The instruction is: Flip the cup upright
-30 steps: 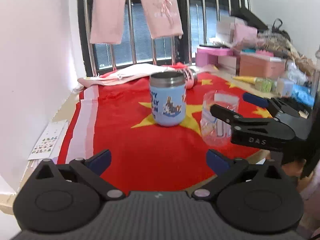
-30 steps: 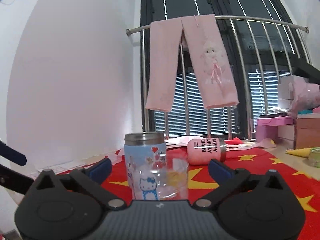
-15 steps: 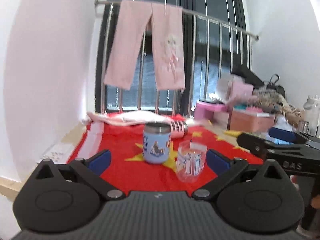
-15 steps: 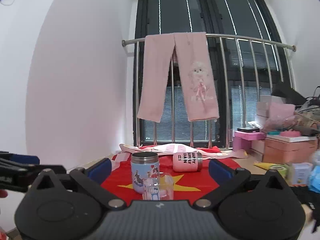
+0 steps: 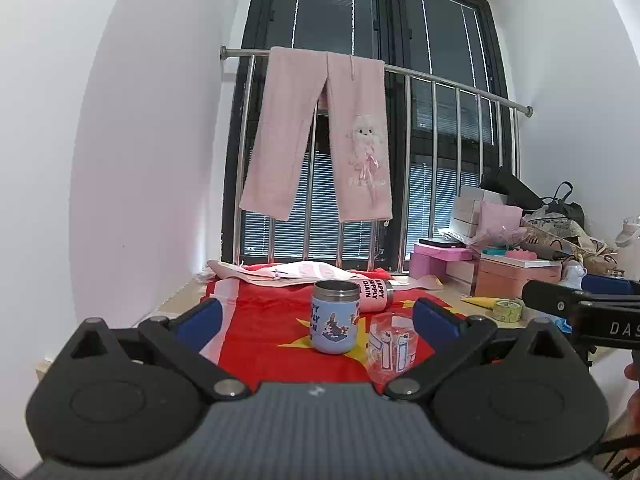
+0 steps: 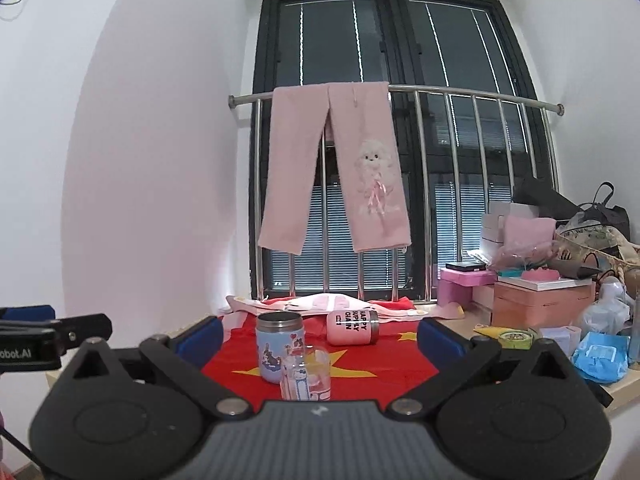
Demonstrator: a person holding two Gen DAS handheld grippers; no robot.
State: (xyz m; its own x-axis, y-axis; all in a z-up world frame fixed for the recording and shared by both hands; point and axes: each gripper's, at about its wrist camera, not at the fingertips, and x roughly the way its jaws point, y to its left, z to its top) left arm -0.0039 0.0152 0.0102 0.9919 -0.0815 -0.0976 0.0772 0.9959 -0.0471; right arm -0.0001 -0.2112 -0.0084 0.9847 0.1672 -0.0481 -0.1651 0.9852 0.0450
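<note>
A clear glass cup with cartoon prints [image 5: 391, 347] [image 6: 306, 374] stands on the red cloth [image 5: 264, 340] near its front edge. A blue steel-rimmed cup [image 5: 335, 317] [image 6: 279, 346] stands upright just behind it. A pink cup [image 5: 374, 290] [image 6: 353, 328] lies on its side further back. My left gripper [image 5: 316, 316] is open and empty, held back from the cups. My right gripper [image 6: 320, 334] is open and empty, also short of the cups. The right gripper shows at the right edge of the left wrist view [image 5: 580, 308].
Pink trousers [image 5: 320, 136] hang on a steel rail before the window. Pink and white cloth [image 5: 280, 270] lies at the back of the red cloth. Boxes, bags and a tape roll [image 5: 507, 309] crowd the right side. A white wall is at the left.
Both grippers have pulled back and tilted up from the cups, which now look smaller and farther. The right gripper, close beside the glass cup a second ago, has drawn away from it.
</note>
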